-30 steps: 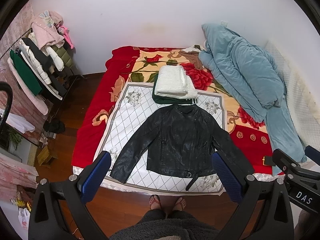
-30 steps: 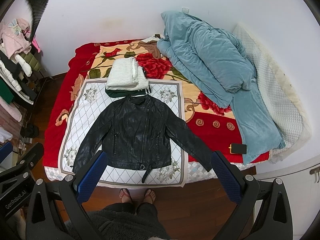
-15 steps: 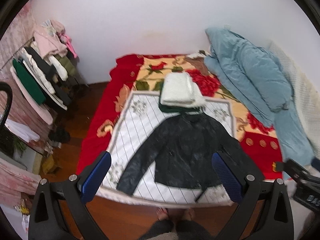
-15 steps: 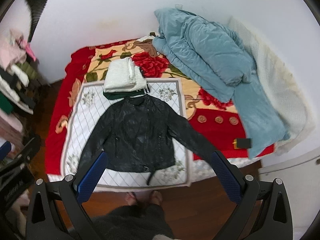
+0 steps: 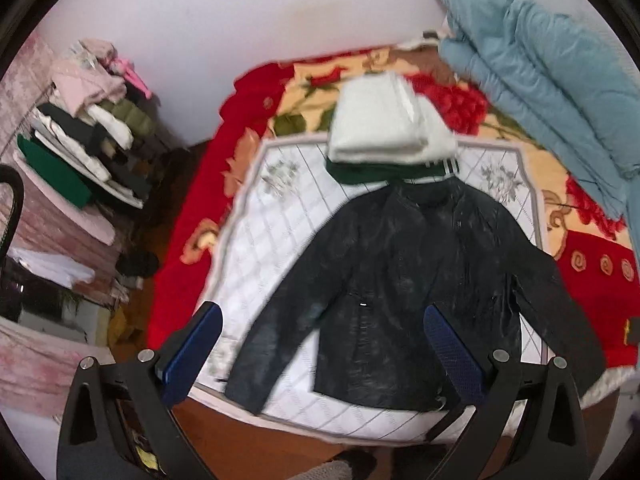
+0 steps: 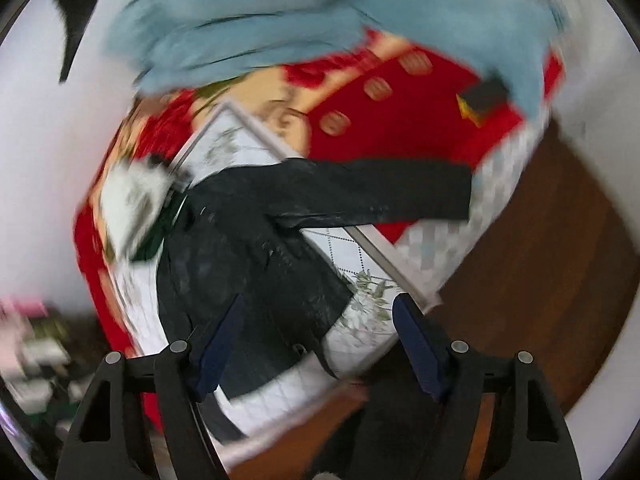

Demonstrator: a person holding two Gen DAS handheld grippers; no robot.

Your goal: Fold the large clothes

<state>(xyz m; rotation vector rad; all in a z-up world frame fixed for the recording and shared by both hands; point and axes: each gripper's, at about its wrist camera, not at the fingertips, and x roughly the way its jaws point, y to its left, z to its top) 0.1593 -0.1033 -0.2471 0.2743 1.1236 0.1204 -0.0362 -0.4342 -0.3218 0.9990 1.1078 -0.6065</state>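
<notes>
A black leather jacket [image 5: 404,280] lies flat, front up, sleeves spread, on the white diamond-patterned cloth [image 5: 280,232] at the near part of the bed. It also shows in the right wrist view [image 6: 256,256], tilted and blurred, one sleeve [image 6: 380,196] stretched to the right. My left gripper [image 5: 320,340] is open and empty, above the jacket's lower hem and left sleeve. My right gripper [image 6: 320,340] is open and empty, above the jacket's hem near the bed's front edge.
A folded white garment [image 5: 388,120] on a folded green one [image 5: 384,172] sits just beyond the collar. A light blue duvet [image 5: 540,76] is heaped at the right. A clothes rack [image 5: 88,144] stands left of the bed. A dark phone [image 6: 486,96] lies near the bed's edge. Wooden floor [image 6: 540,272].
Both grippers have moved down and closer to the jacket. The right wrist view has swung and rolled sharply, now blurred. The jacket has not moved.
</notes>
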